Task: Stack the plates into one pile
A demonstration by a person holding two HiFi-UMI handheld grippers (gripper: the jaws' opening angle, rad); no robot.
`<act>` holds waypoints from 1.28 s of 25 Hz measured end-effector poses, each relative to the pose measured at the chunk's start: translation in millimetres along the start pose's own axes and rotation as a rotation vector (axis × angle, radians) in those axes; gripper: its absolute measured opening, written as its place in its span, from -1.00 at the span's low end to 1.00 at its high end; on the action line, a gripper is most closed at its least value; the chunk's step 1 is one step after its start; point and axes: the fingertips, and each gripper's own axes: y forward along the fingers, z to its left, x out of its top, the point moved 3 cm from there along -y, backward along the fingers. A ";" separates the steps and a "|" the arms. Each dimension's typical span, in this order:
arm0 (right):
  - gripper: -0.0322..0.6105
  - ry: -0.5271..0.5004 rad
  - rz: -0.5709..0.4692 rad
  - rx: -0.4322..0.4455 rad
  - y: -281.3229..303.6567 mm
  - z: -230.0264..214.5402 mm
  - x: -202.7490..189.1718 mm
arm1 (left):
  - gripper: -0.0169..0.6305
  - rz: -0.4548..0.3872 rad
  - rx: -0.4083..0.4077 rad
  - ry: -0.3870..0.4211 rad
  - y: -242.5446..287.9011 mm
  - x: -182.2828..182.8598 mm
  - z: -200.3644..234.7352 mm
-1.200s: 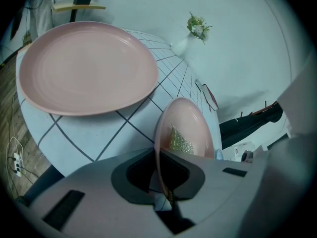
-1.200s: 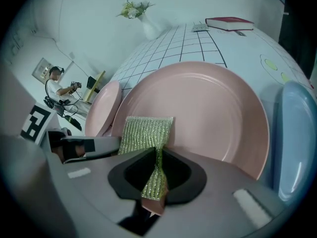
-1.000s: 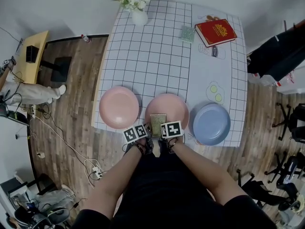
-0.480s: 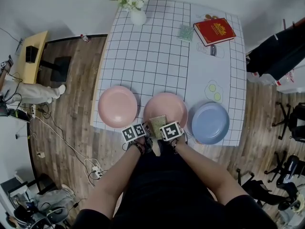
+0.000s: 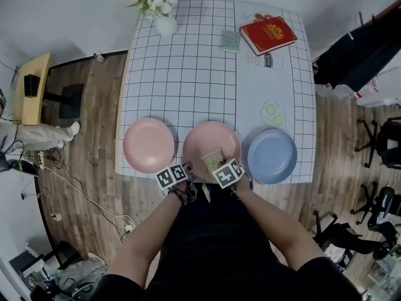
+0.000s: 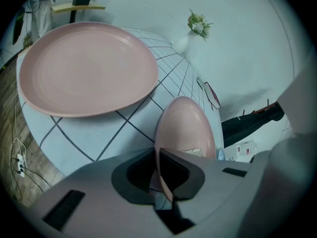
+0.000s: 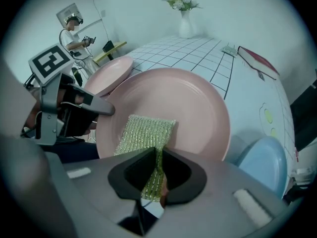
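we are counting two pink plates (image 5: 148, 145) (image 5: 210, 140), one blue plate (image 5: 272, 155), one green scouring pad (image 5: 213, 160), one red book (image 5: 268, 34) and one flower vase (image 5: 166, 24) on the bench (image 5: 188, 74).

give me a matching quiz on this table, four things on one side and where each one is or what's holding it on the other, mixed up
Things
1. middle pink plate
2. blue plate
3. green scouring pad
4. red book

Places and states
a. lies at the far end of the table
b. clamped in the right tool
c. near rim gripped by the left tool
d. rightmost in the near row, touched by neither tool

Pairs: 1-c, 2-d, 3-b, 4-a
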 end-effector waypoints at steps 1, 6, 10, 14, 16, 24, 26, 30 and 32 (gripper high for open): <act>-0.73 0.002 -0.003 -0.016 -1.3 -3.0 -0.1 | -0.91 0.010 -0.004 0.006 0.0 -0.2 0.1; -0.73 0.024 -0.025 -0.081 -4.8 -14.5 -2.0 | -0.91 0.056 -0.033 0.012 2.7 -2.1 -0.8; -0.73 0.040 -0.048 -0.114 -4.9 -15.8 -2.7 | -0.91 0.079 -0.064 0.017 3.9 -0.8 -2.0; -0.73 0.066 -0.066 -0.146 -1.9 -19.7 -8.4 | -0.90 0.104 -0.088 0.066 6.1 -0.8 -3.7; -0.73 0.080 -0.067 -0.163 -2.8 -20.2 -9.2 | -0.90 0.119 -0.092 0.080 6.5 -2.0 -3.3; -0.73 0.105 -0.065 -0.219 -2.4 -21.5 -11.3 | -0.90 0.161 -0.125 0.099 10.2 -1.1 -3.5; -0.73 0.140 -0.074 -0.208 -5.2 -21.2 -9.6 | -0.90 0.172 -0.130 0.104 10.8 -0.4 -4.8; -0.73 0.213 -0.082 -0.185 -5.7 -16.4 -10.4 | -0.90 0.178 -0.132 0.110 12.2 1.0 -6.0; -0.73 0.236 -0.077 -0.172 -4.5 -8.9 -11.9 | -0.90 0.178 -0.130 0.108 11.9 0.5 -5.5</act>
